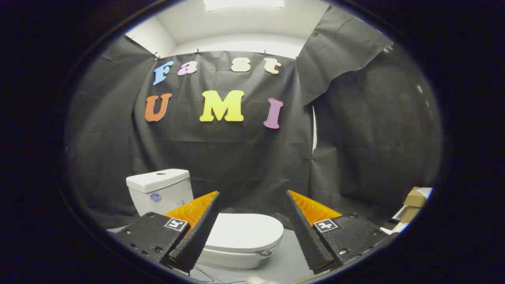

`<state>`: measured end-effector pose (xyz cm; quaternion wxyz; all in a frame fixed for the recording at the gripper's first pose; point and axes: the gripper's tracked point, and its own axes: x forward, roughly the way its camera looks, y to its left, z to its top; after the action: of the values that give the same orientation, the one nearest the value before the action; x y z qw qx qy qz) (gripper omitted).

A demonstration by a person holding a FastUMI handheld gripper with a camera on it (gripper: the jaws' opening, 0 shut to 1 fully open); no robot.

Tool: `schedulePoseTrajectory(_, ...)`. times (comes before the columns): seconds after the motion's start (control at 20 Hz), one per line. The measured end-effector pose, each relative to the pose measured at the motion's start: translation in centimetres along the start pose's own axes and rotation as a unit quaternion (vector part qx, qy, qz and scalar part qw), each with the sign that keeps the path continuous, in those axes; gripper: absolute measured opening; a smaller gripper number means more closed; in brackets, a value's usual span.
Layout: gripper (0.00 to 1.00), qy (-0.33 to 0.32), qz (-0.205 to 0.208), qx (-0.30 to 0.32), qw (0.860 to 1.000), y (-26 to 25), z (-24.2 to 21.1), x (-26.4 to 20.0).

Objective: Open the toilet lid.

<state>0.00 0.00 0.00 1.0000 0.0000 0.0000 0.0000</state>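
Toilet lid (241, 232) is down, flat on the bowl, w/ the tank (159, 191) behind it to the left. Gripper (252, 203) is spread wide, holding nothing, fingers (197, 232) above the lid & not touching it. Best approach, I'd say: drop low to the lid's front lip, hook one finger under the edge (lip gap looks thin, hard to tell), then swing up toward the tank in an arc, slow, so it doesn't slip off
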Motion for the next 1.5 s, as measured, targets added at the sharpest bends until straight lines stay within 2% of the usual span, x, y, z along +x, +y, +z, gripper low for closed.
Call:
schedulePoseTrajectory(0.25,1.00,0.008,-0.008,0.009,1.000,-0.5,-0.6,0.4)
schedulePoseTrajectory(0.95,1.00,0.022,0.004,0.018,1.000,0.7,-1.3,1.5)
schedulePoseTrajectory(1.25,1.00,0.026,0.024,0.041,0.999,1.1,-0.4,6.6)
schedulePoseTrajectory(1.5,1.00,0.051,0.028,0.085,0.995,-1.2,-2.2,12.5)
